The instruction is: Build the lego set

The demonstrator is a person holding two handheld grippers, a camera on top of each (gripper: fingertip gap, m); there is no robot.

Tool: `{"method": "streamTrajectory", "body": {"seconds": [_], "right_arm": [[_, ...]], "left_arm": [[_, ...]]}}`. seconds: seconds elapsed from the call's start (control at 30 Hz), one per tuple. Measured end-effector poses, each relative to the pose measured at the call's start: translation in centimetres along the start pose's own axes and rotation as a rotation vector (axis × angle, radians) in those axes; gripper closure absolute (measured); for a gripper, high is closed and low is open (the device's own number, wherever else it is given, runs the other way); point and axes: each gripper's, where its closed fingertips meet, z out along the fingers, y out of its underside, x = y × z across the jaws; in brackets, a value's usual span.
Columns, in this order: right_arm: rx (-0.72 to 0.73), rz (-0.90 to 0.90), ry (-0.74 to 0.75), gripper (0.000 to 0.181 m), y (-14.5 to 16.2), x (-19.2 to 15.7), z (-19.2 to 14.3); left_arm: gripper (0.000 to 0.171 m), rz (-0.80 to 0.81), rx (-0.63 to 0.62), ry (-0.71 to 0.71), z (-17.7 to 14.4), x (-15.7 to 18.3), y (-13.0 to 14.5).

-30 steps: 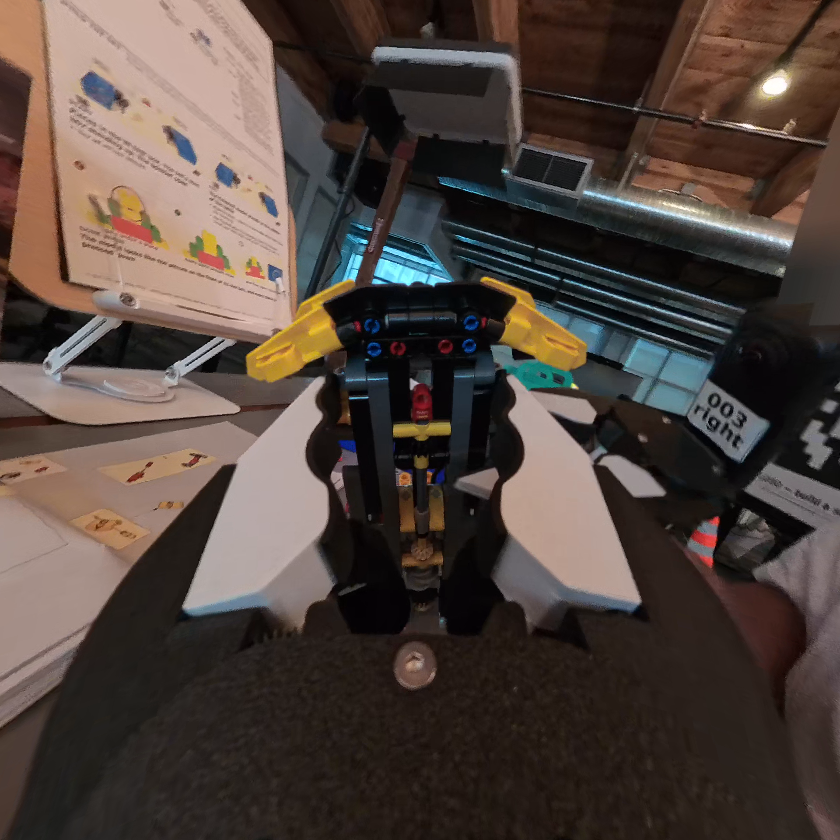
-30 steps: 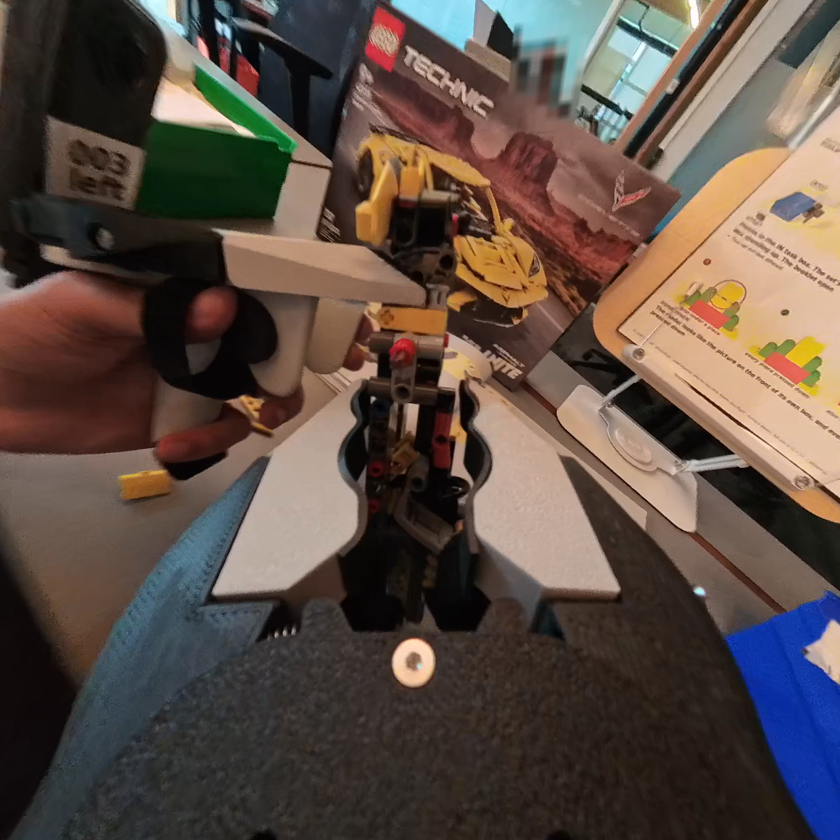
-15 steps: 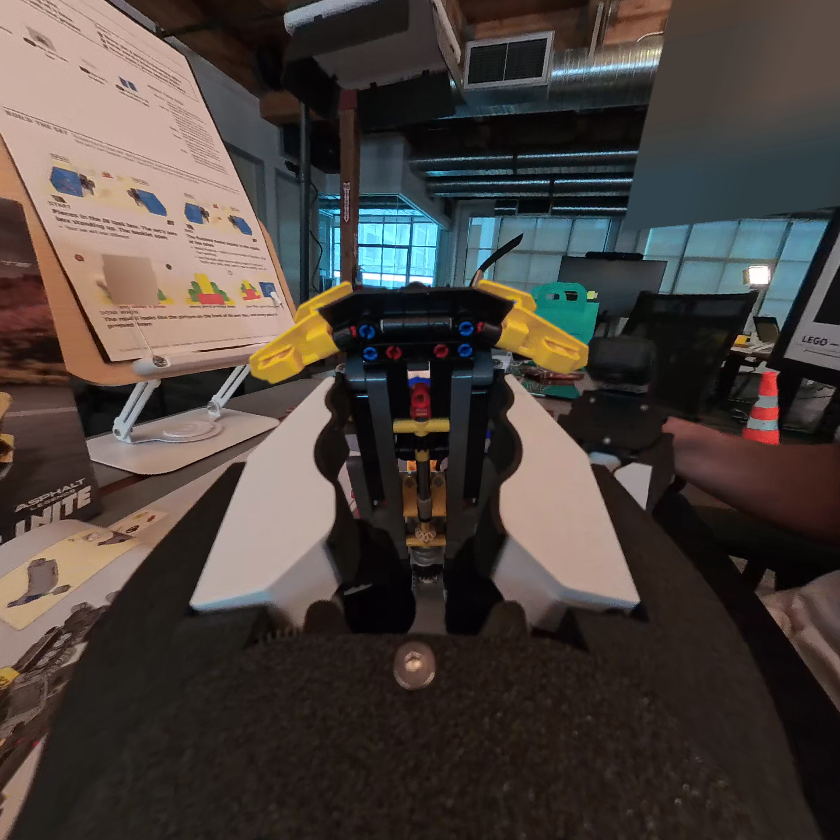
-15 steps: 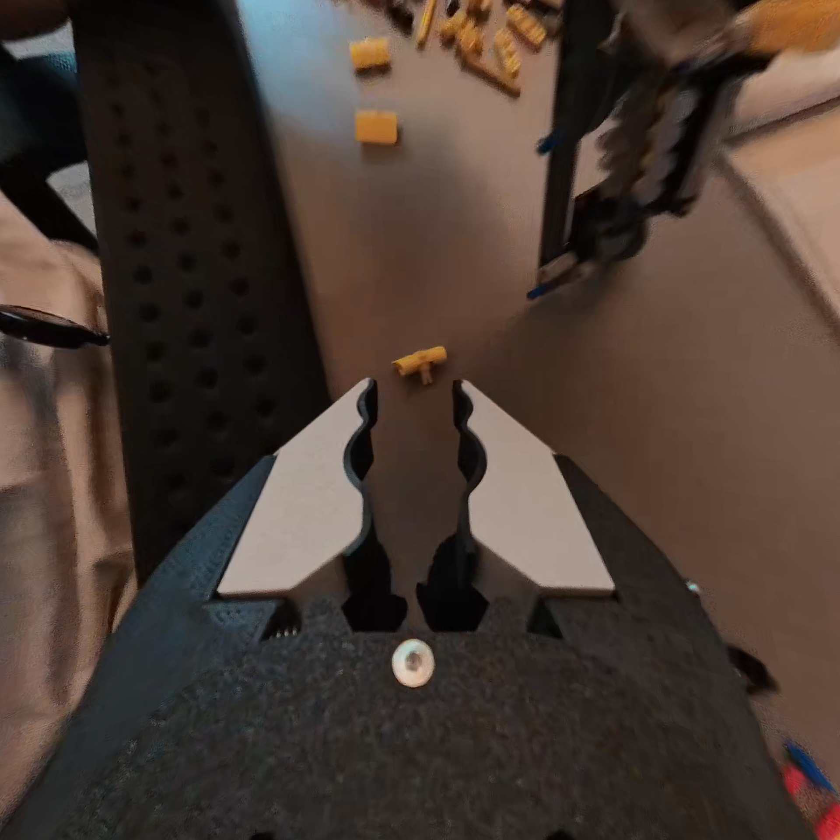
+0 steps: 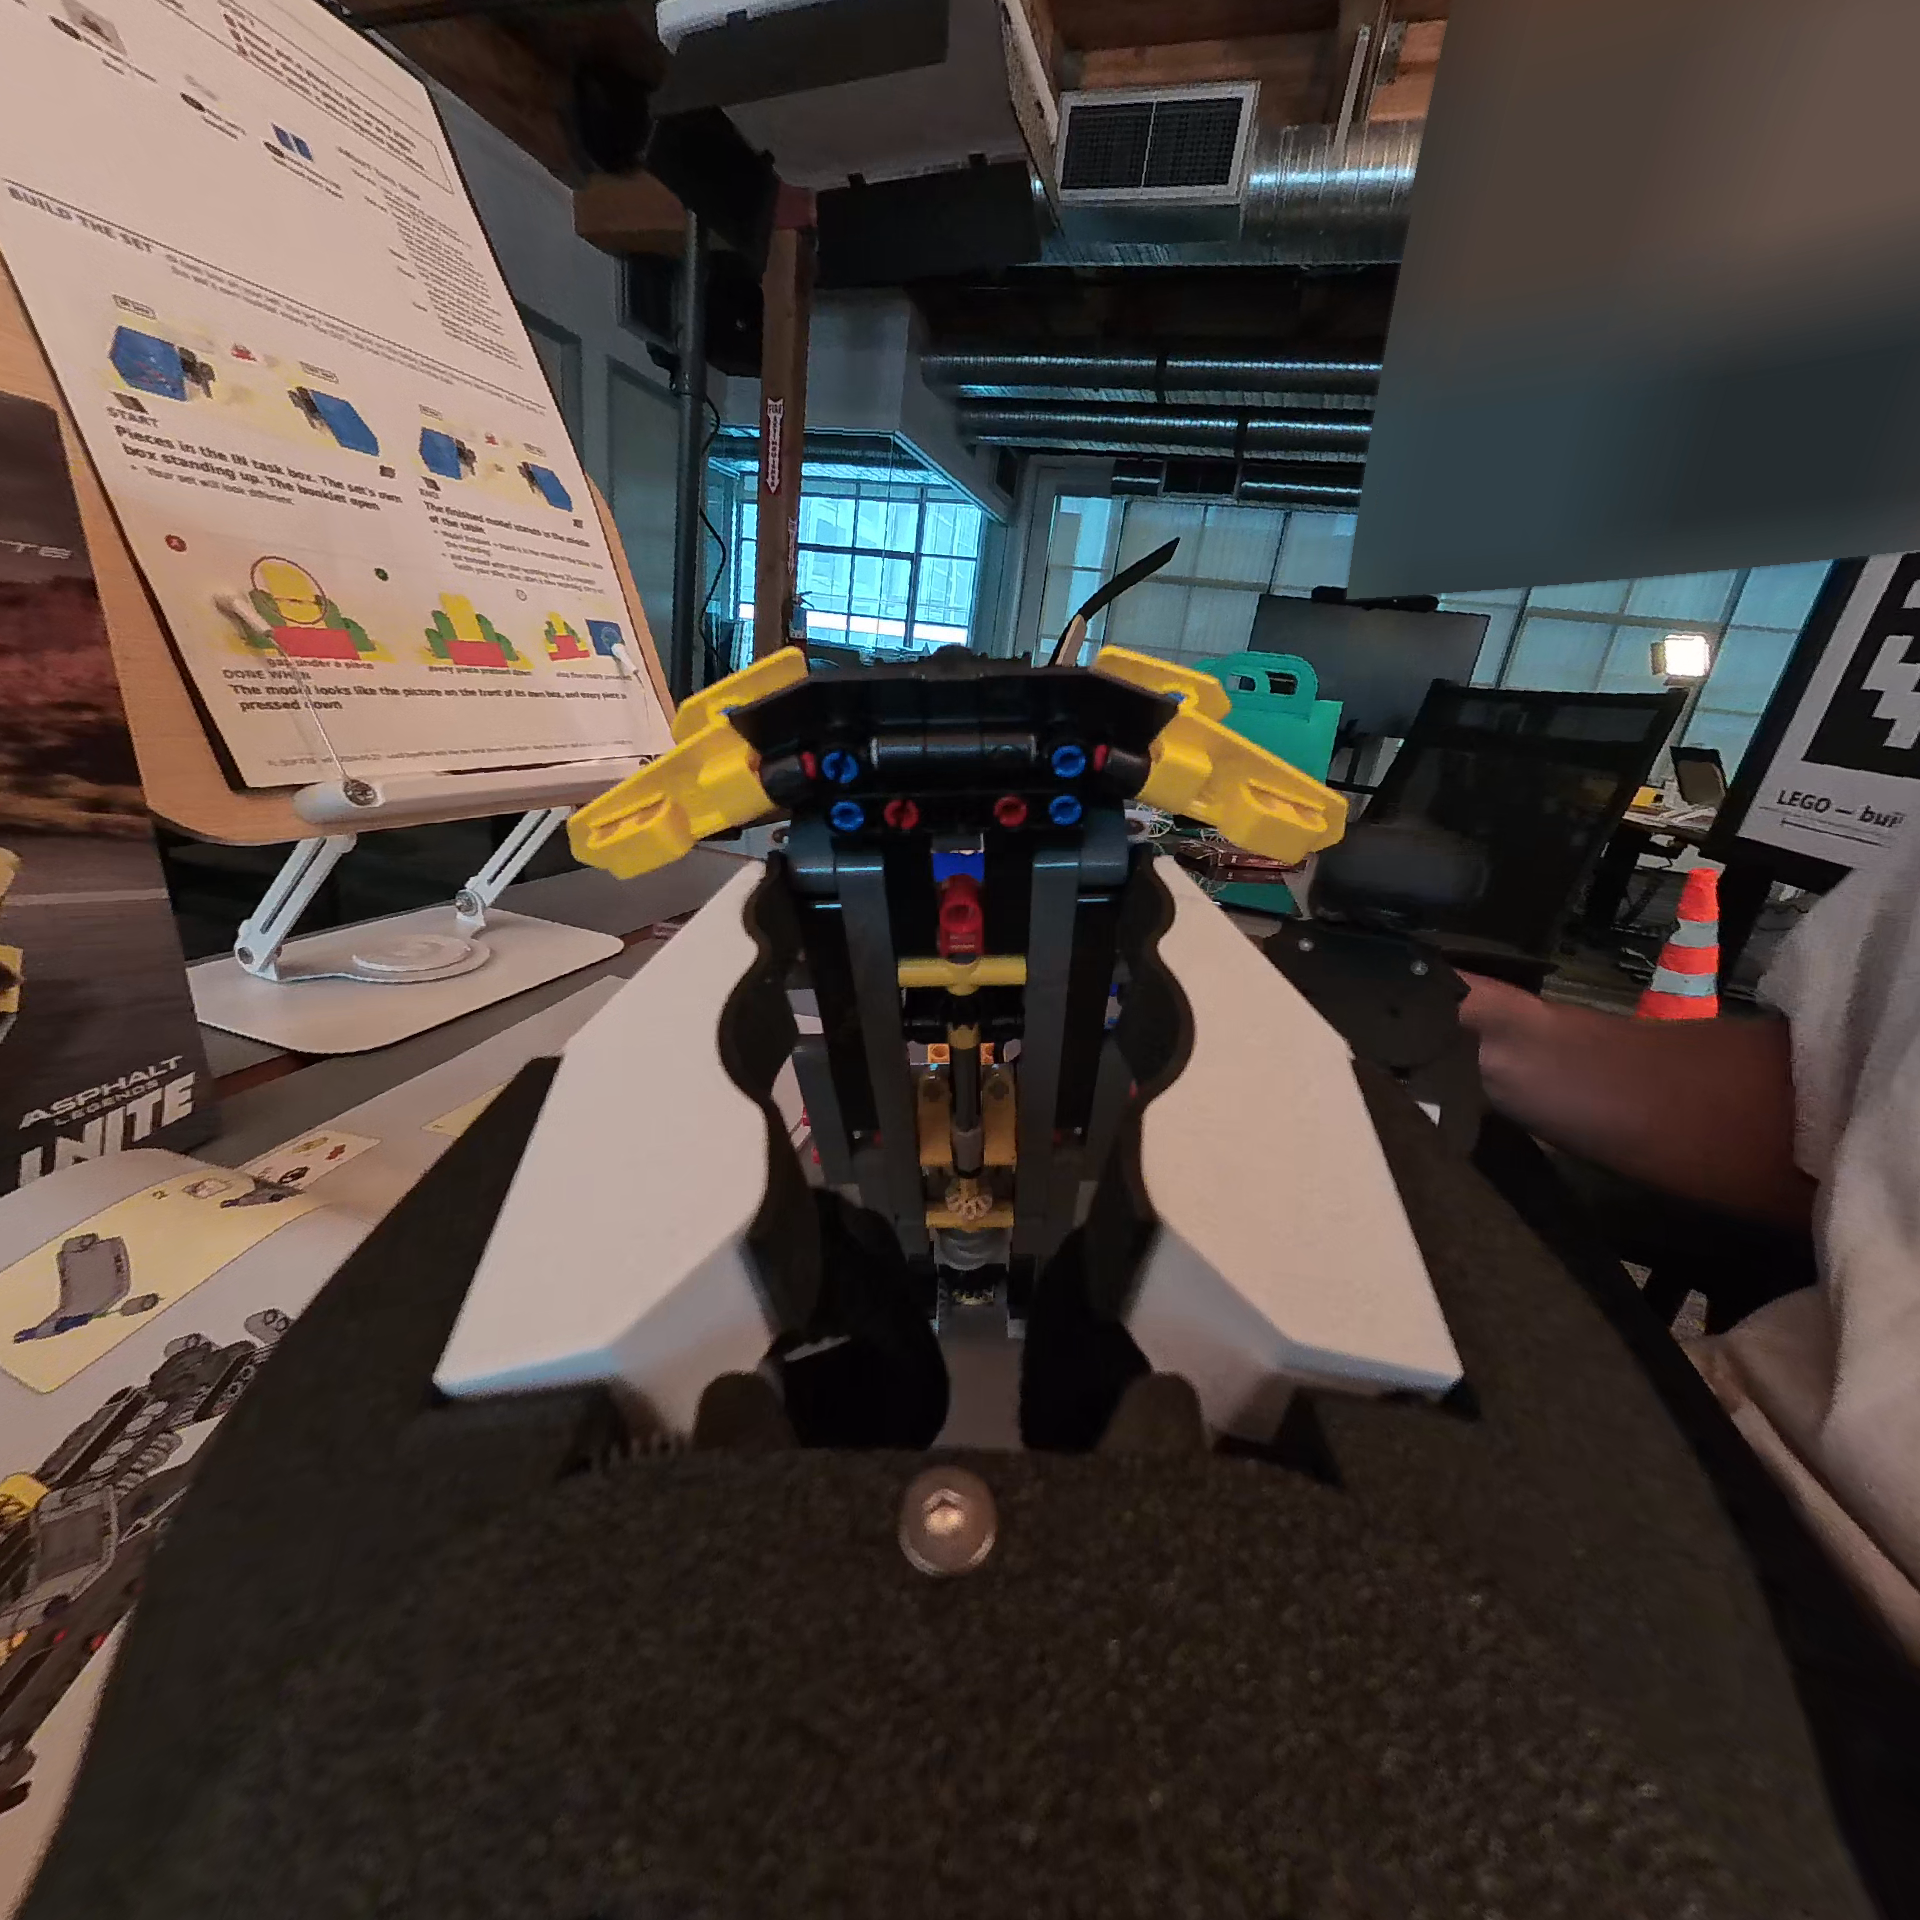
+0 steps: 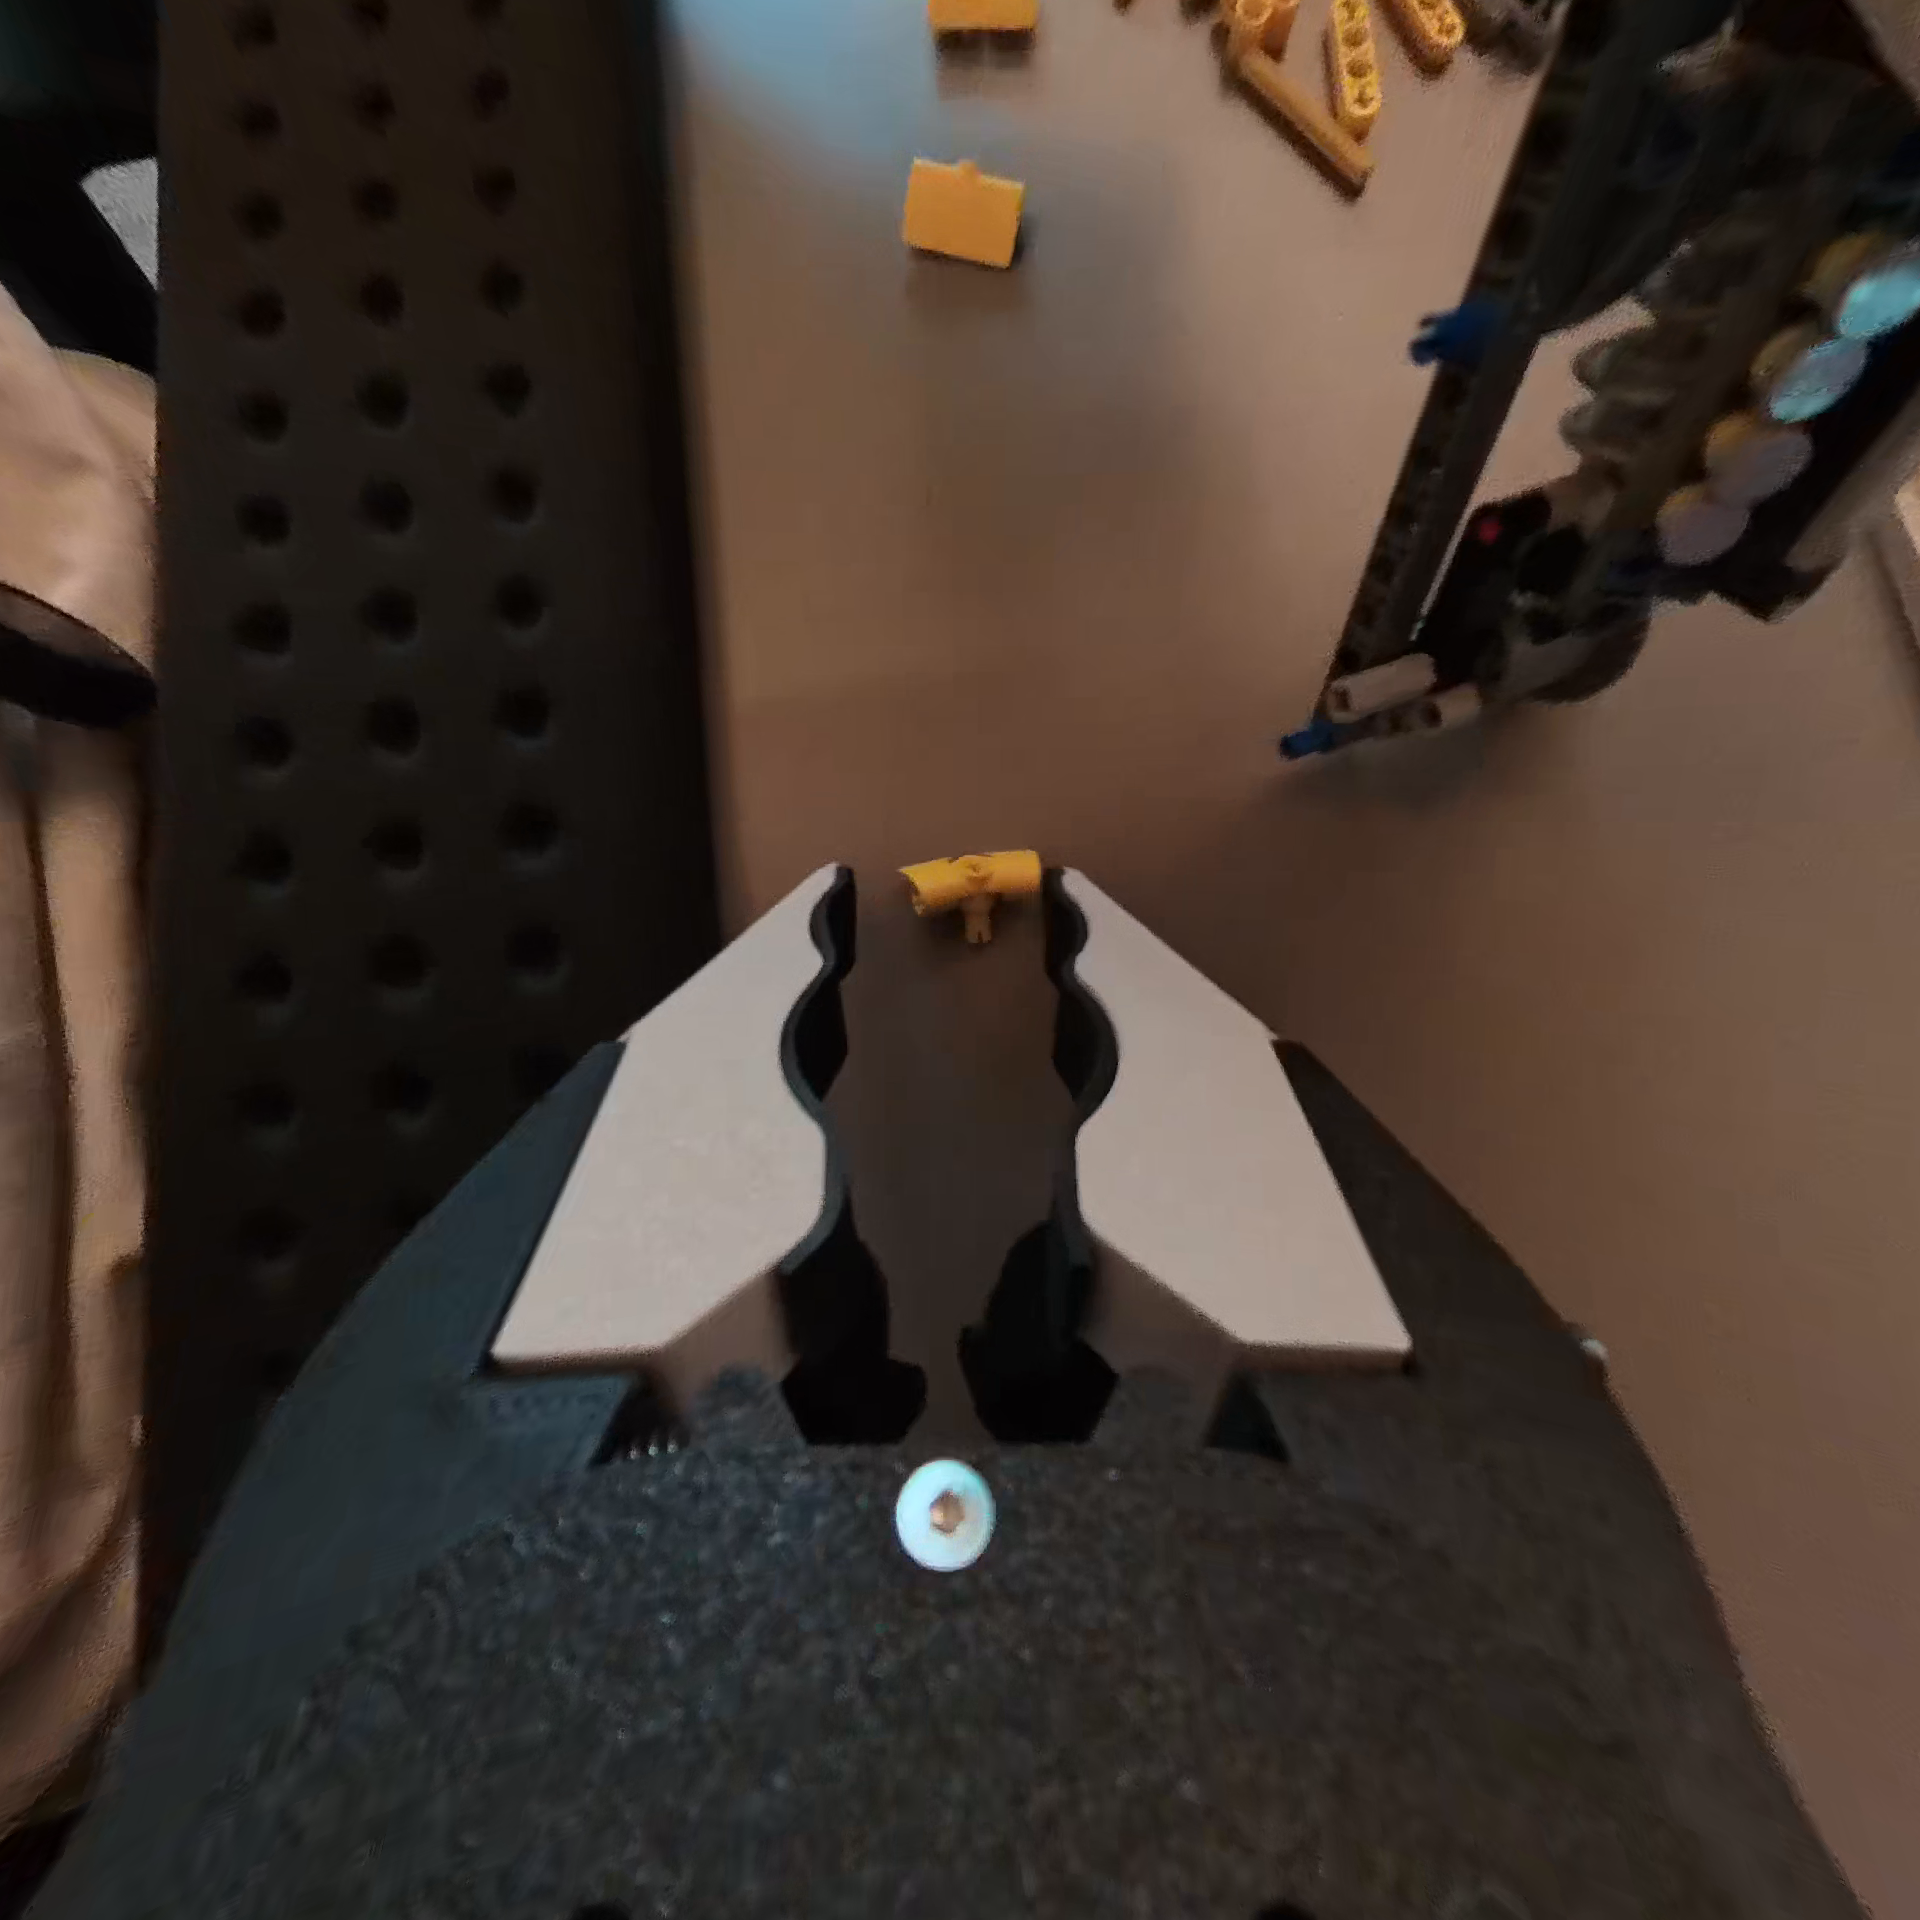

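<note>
Two grippers are in our hands. Our left gripper [image 5: 951,883] is clamped on the half-built lego model [image 5: 954,935], whose dark frame stands lengthwise between the white fingers [image 5: 644,1143]; its black crossbar with blue and red pins and two yellow wing pieces [image 5: 675,790] sticks out past the fingertips. Behind it to the left we see an instruction sheet [image 5: 312,416] leaning on a white stand [image 5: 416,956], and an open booklet [image 5: 135,1278] lies on the table at lower left. An orange traffic cone [image 5: 1681,951] stands far off at right, near a forearm [image 5: 1621,1081].

Our right gripper [image 6: 951,894] points down at the brown tabletop [image 6: 1351,1039], its jaws parted and holding nothing. A small yellow connector [image 6: 971,883] lies on the table just between the fingertips; whether either tip touches it we cannot tell. Farther out lie a yellow panel piece [image 6: 961,218] and a scatter of yellow beams [image 6: 1320,73]. The model [image 6: 1621,468] hangs blurred at upper right, above the table. A black perforated strip [image 6: 416,520] runs along the left side.
</note>
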Motion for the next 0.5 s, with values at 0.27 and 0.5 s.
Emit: {"method": "streamTrajectory", "body": {"seconds": [0.27,0.5], "right_arm": [[-0.015,-0.024,0.028,0.156,0.0,1.1,0.3],[0.739,0.193,0.059,0.157,-10.9,4.0,-8.5]], "left_arm": [[0.113,-0.005,-0.008,0.01,-0.4,-0.1,0.1],[0.113,0.006,-0.01,0.016,-0.4,0.4,0.1]]}}
